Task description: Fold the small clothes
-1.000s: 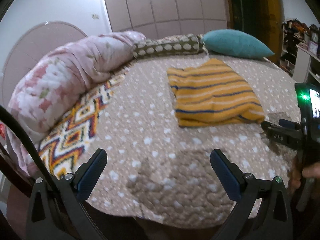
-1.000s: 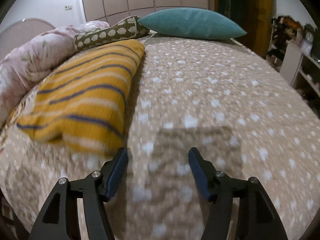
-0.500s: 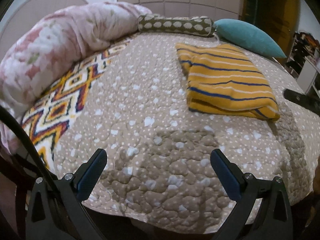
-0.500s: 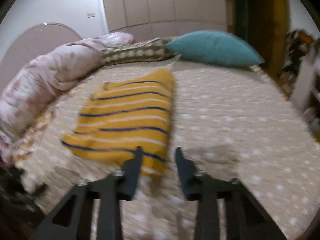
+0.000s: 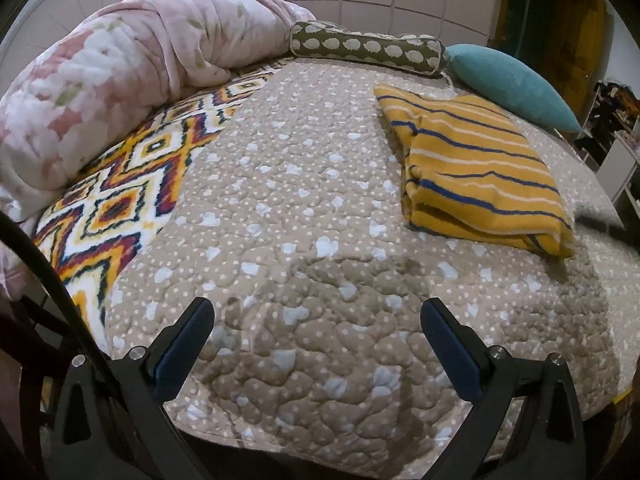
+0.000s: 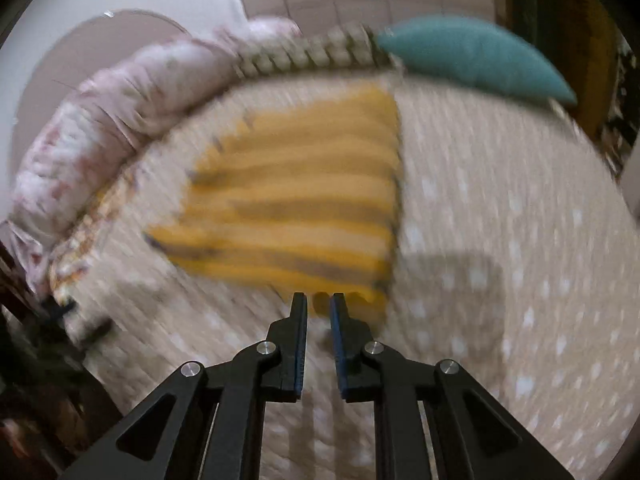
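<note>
Since a second ago the right gripper (image 6: 319, 306) has pulled back from low beside the yellow striped garment (image 6: 296, 208) and its jaws have just been closing; now they're nearly together at bottom centre of its blurry view, with nothing between them as far as I can tell. Left gripper (image 5: 316, 332) sits wide open and empty at the bottom of its frame, tilted down at the quilted bedspread (image 5: 304, 208). Further up, right of centre in the left view, the garment (image 5: 476, 168) lies folded into a thick rectangle. Looks like soft, light knit, floppy and not slippery, so I'd pinch it at a corner or the doubled near edge. Beyond it sits the teal pillow (image 5: 512, 80).
</note>
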A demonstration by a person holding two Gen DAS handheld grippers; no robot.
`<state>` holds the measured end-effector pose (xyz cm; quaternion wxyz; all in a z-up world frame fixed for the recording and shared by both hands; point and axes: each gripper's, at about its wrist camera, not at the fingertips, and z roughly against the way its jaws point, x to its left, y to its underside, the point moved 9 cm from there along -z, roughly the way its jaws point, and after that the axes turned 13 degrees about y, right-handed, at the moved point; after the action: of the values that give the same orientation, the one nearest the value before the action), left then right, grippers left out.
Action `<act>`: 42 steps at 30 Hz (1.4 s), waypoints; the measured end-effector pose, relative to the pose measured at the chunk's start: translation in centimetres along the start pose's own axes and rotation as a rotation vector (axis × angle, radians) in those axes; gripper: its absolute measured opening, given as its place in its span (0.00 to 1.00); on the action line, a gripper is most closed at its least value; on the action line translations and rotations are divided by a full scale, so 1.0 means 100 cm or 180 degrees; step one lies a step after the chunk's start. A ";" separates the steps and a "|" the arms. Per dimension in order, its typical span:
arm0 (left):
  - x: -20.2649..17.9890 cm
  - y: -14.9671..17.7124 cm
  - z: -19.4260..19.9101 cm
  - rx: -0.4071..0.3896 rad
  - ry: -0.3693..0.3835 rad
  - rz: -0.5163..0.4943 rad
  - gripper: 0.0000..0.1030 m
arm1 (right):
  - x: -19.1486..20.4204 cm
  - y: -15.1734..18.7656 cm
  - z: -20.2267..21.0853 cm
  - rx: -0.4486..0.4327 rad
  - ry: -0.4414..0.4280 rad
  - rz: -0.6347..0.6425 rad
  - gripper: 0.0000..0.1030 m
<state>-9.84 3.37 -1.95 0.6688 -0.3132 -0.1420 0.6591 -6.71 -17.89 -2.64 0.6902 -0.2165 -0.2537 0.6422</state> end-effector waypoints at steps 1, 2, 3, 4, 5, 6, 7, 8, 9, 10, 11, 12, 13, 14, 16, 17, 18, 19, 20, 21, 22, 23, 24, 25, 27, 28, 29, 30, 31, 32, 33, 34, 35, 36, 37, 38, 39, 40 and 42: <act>0.000 0.000 0.001 -0.0005 0.0003 -0.0006 0.99 | 0.010 -0.014 0.004 -0.0080 -0.0080 0.0024 0.13; 0.001 0.000 0.004 -0.0020 -0.0002 -0.0014 0.99 | 0.023 -0.028 0.004 -0.0116 -0.0193 0.0056 0.13; 0.001 -0.001 0.006 -0.0033 -0.0007 -0.0016 0.99 | 0.036 -0.039 0.000 -0.0111 -0.0277 0.0074 0.13; 0.002 -0.001 0.008 -0.0049 -0.0010 -0.0013 0.99 | 0.049 -0.047 -0.007 -0.0103 -0.0330 0.0101 0.13; 0.004 -0.001 0.011 -0.0068 -0.0011 -0.0004 0.99 | 0.061 -0.058 -0.018 -0.0103 -0.0355 0.0139 0.13; 0.006 -0.001 0.014 -0.0089 -0.0011 0.0013 0.99 | 0.071 -0.069 -0.030 -0.0083 -0.0365 0.0160 0.12; 0.008 -0.001 0.016 -0.0099 -0.0007 0.0027 0.99 | 0.083 -0.076 -0.043 -0.0040 -0.0395 0.0165 0.12; 0.009 -0.001 0.017 -0.0105 -0.0006 0.0035 0.99 | 0.095 -0.083 -0.059 0.0033 -0.0432 0.0178 0.12; 0.010 -0.001 0.018 -0.0115 -0.0011 0.0039 0.99 | 0.104 -0.087 -0.074 0.0097 -0.0411 0.0189 0.12; 0.011 -0.001 0.019 -0.0123 -0.0018 0.0039 0.99 | 0.112 -0.089 -0.093 0.0207 -0.0382 0.0186 0.12; 0.013 -0.001 0.019 -0.0129 -0.0038 0.0036 0.99 | 0.120 -0.087 -0.106 0.0308 -0.0392 0.0177 0.13; 0.015 0.000 0.019 -0.0124 -0.0050 0.0036 0.99 | 0.123 -0.087 -0.118 0.0395 -0.0394 0.0166 0.13; 0.017 0.000 0.018 -0.0117 -0.0053 0.0040 0.99 | 0.124 -0.088 -0.124 0.0400 -0.0397 0.0137 0.13; 0.018 0.001 0.017 -0.0106 -0.0049 0.0055 0.99 | 0.124 -0.091 -0.123 0.0388 -0.0398 0.0094 0.13; 0.020 0.001 0.015 -0.0088 -0.0043 0.0082 0.99 | 0.121 -0.094 -0.109 0.0365 -0.0446 0.0085 0.13; 0.021 0.001 0.013 -0.0078 -0.0037 0.0100 0.99 | 0.117 -0.096 -0.096 0.0281 -0.0494 0.0084 0.13; 0.022 0.002 0.012 -0.0068 -0.0025 0.0119 0.99 | 0.109 -0.095 -0.083 0.0199 -0.0488 0.0084 0.15; 0.022 0.002 0.010 -0.0061 -0.0012 0.0135 0.99 | 0.100 -0.091 -0.072 0.0148 -0.0411 0.0105 0.17; 0.021 0.003 0.008 -0.0055 -0.0007 0.0140 0.99 | 0.088 -0.085 -0.061 0.0101 -0.0316 0.0138 0.19; 0.021 0.004 0.006 -0.0038 -0.0007 0.0139 0.99 | 0.076 -0.075 -0.051 0.0065 -0.0259 0.0162 0.19; 0.020 0.005 0.003 -0.0022 -0.0011 0.0129 0.99 | 0.068 -0.067 -0.047 0.0069 -0.0220 0.0166 0.19; 0.019 0.005 -0.001 -0.0008 -0.0022 0.0114 0.99 | 0.055 -0.052 -0.043 0.0107 -0.0172 0.0152 0.19; 0.018 0.005 -0.006 0.0008 -0.0050 0.0096 0.99 | 0.043 -0.035 -0.042 0.0173 -0.0132 0.0131 0.19; 0.018 0.005 -0.009 0.0023 -0.0073 0.0082 0.99 | 0.033 -0.020 -0.041 0.0233 -0.0088 0.0108 0.19; 0.016 0.007 -0.019 0.0082 -0.0114 0.0046 0.99 | 0.013 0.012 -0.043 0.0352 -0.0040 0.0007 0.19; 0.016 0.008 -0.022 0.0113 -0.0129 0.0035 0.99 | 0.006 0.025 -0.041 0.0380 -0.0056 -0.0060 0.19; 0.016 0.009 -0.027 0.0155 -0.0158 0.0017 0.99 | -0.004 0.038 -0.037 0.0391 -0.0013 -0.0127 0.19; 0.016 0.011 -0.031 0.0184 -0.0210 -0.0016 0.99 | -0.011 0.043 -0.033 0.0363 0.0065 -0.0153 0.19; 0.016 0.011 -0.033 0.0184 -0.0247 -0.0047 0.99 | -0.020 0.048 -0.028 0.0307 0.0166 -0.0190 0.19; 0.015 0.011 -0.034 0.0174 -0.0285 -0.0075 1.00 | -0.030 0.051 -0.023 0.0260 0.0239 -0.0260 0.19; 0.014 0.011 -0.035 0.0176 -0.0322 -0.0087 1.00 | -0.040 0.053 -0.020 0.0245 0.0268 -0.0364 0.25; 0.014 0.011 -0.036 0.0185 -0.0348 -0.0085 1.00 | -0.049 0.055 -0.017 0.0242 0.0287 -0.0482 0.31; 0.014 0.011 -0.037 0.0204 -0.0381 -0.0085 1.00 | -0.061 0.055 -0.015 0.0237 0.0299 -0.0624 0.45; 0.014 0.011 -0.039 0.0222 -0.0425 -0.0094 1.00 | -0.066 0.054 -0.016 0.0236 0.0307 -0.0676 0.54; 0.013 0.011 -0.040 0.0227 -0.0455 -0.0105 1.00 | -0.072 0.055 -0.019 0.0250 0.0345 -0.0722 0.55; 0.013 0.011 -0.041 0.0227 -0.0482 -0.0115 1.00 | -0.077 0.056 -0.023 0.0283 0.0427 -0.0749 0.55; 0.013 0.011 -0.041 0.0224 -0.0503 -0.0115 1.00 | -0.080 0.059 -0.027 0.0329 0.0505 -0.0758 0.55; 0.013 0.012 -0.041 0.0213 -0.0512 -0.0101 1.00 | -0.079 0.061 -0.030 0.0342 0.0526 -0.0761 0.55; 0.012 0.012 -0.040 0.0175 -0.0509 -0.0078 1.00 | -0.077 0.063 -0.032 0.0293 0.0586 -0.0751 0.62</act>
<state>-8.28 3.57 -6.02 0.6717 -0.2393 -0.1807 0.6774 -9.97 -24.97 -9.64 0.7904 -0.2112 -0.1834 0.5450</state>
